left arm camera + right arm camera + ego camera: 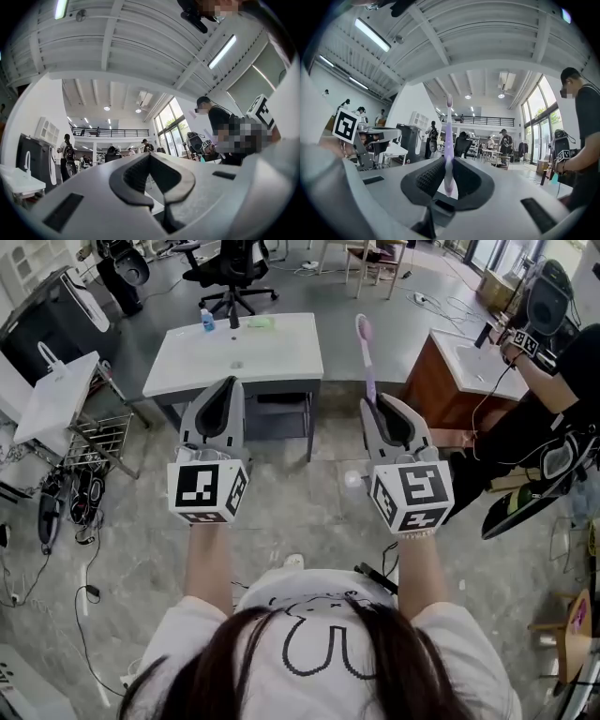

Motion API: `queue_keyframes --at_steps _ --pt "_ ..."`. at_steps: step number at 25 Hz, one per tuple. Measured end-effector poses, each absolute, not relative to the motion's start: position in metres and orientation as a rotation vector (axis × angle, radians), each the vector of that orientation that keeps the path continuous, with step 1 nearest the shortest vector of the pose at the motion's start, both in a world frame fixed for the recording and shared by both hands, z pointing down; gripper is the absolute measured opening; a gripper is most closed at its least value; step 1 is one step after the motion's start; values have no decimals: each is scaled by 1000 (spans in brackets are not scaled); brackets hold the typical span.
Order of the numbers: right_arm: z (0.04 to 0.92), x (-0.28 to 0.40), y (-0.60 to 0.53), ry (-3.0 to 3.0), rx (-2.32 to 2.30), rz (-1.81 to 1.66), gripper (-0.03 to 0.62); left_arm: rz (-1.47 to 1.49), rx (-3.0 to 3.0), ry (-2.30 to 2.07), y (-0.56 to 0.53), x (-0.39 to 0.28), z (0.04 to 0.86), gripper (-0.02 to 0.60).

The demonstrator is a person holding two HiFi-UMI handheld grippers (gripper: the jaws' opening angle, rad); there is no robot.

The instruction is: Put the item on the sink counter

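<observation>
A wide workshop with a grey floor spreads out below. A white bench stands straight ahead with a small blue bottle near its far edge. The left gripper hangs in the air before that bench, its tongs together with nothing between them. Just to its right and at about the same height, the right gripper has its tongs clamped on the lower handle of a lilac toothbrush. The toothbrush juts forward past the tips with its head farthest out. It is therefore held in the air, well apart from the wooden sink bench off to the right.

The carry probably calls for a firm clamp, since so thin a handle could pivot between the pads. A person in black stands at the far side of the sink bench, so coming in from its near side looks safest. The brush is best lowered until it lies flat on a bare part of the white top, and only then released. The left gripper has no part in this and can stay clear.
</observation>
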State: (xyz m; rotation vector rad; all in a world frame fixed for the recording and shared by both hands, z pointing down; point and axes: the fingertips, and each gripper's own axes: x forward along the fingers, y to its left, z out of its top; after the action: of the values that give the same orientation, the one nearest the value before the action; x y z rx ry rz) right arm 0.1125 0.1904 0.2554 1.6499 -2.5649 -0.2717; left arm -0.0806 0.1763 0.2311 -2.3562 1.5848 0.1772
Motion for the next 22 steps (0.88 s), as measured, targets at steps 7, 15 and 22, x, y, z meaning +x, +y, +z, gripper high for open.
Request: queue_keyframes --at_steps 7,15,22 --pt "262 91 130 -2542 1690 -228 74 135 -2366 1548 116 -102 240 9" --pt "282 81 78 -2525 1650 -156 74 92 -2389 1573 63 -108 258 9" --pt "302 74 17 -2515 1596 -91 74 63 -2399 1608 7 -112 274 9"
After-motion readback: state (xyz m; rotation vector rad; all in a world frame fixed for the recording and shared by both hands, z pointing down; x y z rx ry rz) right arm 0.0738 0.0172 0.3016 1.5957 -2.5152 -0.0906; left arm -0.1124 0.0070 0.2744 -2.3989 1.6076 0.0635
